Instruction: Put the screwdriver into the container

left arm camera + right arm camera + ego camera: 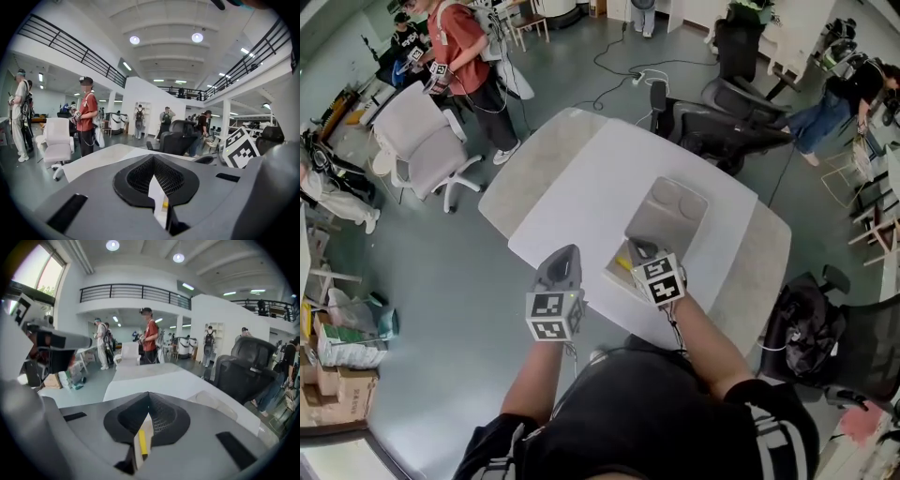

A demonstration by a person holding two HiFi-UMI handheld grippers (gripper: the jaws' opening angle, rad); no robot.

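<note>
A grey moulded container point(675, 211) lies on the white table point(581, 187); its far end has two round hollows. A small yellow piece, likely the screwdriver's handle point(622, 264), shows at the container's near left corner, mostly hidden by my right gripper point(640, 248). That gripper hovers over the container's near end with its jaws shut. My left gripper point(567, 253) hangs over the table's near edge, left of the container, also shut. In each gripper view the grey jaws meet, and a thin yellow strip point(143, 444) shows through the slit; I cannot tell what it is.
Black office chairs point(717, 127) stand beyond the table's far side. To the far left is a white chair point(422, 141) with a person in a red shirt point(459, 42) beside it. Cables lie on the floor, and a black bag point(811, 328) sits to the right.
</note>
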